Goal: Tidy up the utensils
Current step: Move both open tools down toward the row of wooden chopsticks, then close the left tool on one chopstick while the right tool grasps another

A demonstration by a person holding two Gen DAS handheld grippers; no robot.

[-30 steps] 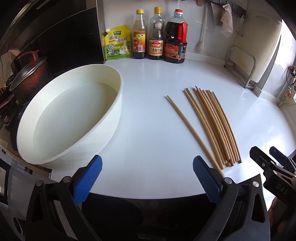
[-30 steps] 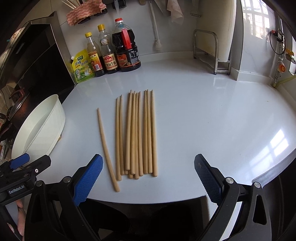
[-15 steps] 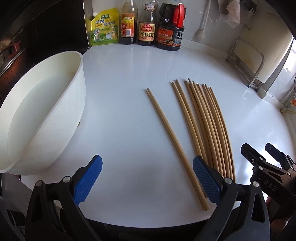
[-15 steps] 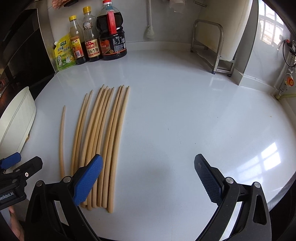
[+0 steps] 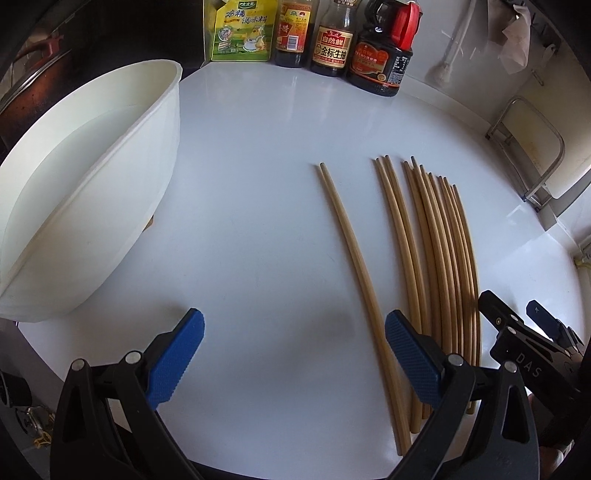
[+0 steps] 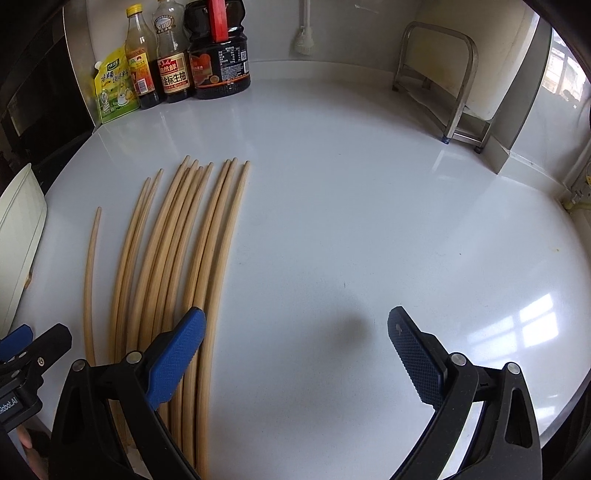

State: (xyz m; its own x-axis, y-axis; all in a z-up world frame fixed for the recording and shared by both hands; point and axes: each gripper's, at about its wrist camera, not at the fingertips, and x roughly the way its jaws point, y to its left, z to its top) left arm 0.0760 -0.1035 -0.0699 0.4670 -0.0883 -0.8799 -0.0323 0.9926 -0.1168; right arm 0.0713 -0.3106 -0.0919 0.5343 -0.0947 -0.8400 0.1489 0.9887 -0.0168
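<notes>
From the left I see the white basin (image 5: 85,206) at the edge of my white desk (image 5: 258,184), its inside bare. My left claw (image 5: 294,354) hangs wide and grips nothing; its right pad sits just over the near end of the lone pair of chopsticks (image 5: 351,251), which lies apart from the rest. Right of that pair lies the main bundle of chopsticks (image 5: 439,258): plain pale wood, long and thin, roughly parallel, tips pointing toward the back wall. The right claw (image 6: 295,354) is also spread wide and bare, its left pad above the near ends of the bundle (image 6: 192,258). At the back stand a yellow-green pouch (image 5: 242,29) and three dark sauce bottles (image 5: 332,40); far right stands a metal rack (image 6: 439,81).
</notes>
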